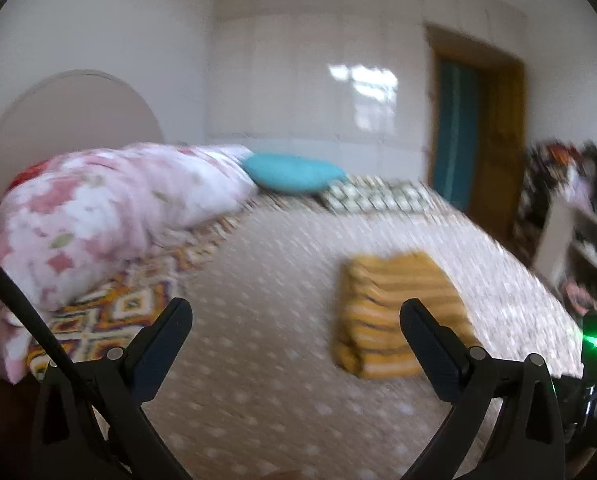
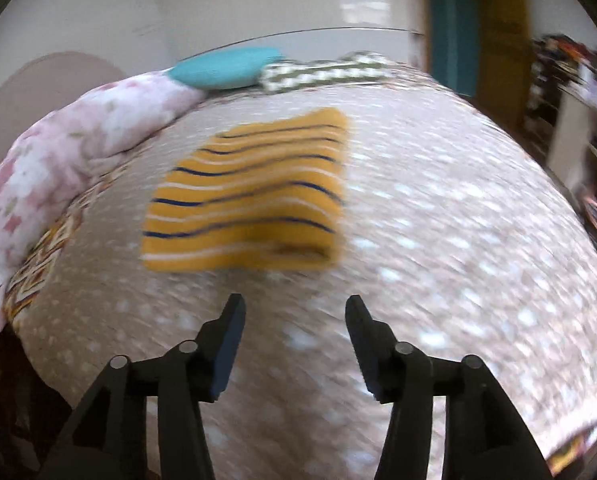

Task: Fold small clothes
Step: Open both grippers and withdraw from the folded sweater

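- The quilt (image 2: 78, 140) lies bunched along the left edge of the bed (image 2: 438, 208); keep any further work away from it so nothing snags.
- The left gripper (image 1: 296, 316) hangs over bare bedspread, fingers (image 1: 170, 332) wide apart and empty. The shirt (image 1: 394, 312) sits just right of its centre line, partly behind the right finger.
- The shirt is a neat yellow striped rectangle, flat on the bed around the middle, well apart from the cushion (image 2: 226, 68) at the far end. It looks already folded.
- The right gripper (image 2: 294, 320) is near the shirt's near edge but not touching it, fingers apart with nothing between them.
- Both views are smeared, so small creases cannot be judged.
- As I read it, the step is letting go and clearing off. To do it well, lift both grippers straight away from the cloth so no finger drags a layer open, then check that the edges sit square.
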A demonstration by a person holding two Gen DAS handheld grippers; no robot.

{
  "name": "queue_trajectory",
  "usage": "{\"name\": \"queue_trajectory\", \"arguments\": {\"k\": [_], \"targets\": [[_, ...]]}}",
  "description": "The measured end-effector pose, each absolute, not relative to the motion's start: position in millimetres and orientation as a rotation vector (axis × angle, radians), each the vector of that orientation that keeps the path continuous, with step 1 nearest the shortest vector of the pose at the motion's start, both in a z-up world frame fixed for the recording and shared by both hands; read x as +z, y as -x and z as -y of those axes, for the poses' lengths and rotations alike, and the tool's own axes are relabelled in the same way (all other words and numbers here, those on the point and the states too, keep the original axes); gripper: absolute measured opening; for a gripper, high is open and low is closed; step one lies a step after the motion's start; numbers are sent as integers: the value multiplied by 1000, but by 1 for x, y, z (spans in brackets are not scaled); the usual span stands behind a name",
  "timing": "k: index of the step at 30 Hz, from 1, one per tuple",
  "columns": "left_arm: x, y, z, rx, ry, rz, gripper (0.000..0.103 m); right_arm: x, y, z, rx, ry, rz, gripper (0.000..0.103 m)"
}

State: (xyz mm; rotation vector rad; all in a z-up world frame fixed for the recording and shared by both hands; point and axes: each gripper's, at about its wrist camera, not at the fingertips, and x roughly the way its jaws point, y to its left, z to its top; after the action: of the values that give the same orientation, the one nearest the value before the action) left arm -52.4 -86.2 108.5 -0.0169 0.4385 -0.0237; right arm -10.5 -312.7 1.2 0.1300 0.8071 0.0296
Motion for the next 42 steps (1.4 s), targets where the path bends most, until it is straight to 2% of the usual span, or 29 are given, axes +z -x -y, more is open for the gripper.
{"name": "queue_trajectory", "arguments": {"k": [7,13,42], "targets": [[66,47,141,-97,-39,-624,103,0,37,327,-29,-116,-808,65],[34,53,150,-102,-44,-747,103,-8,43,312,-63,-46,-803,67],[3,42,140,-133,28,-882,103,-20,37,302,-83,3,-823,75]]}}
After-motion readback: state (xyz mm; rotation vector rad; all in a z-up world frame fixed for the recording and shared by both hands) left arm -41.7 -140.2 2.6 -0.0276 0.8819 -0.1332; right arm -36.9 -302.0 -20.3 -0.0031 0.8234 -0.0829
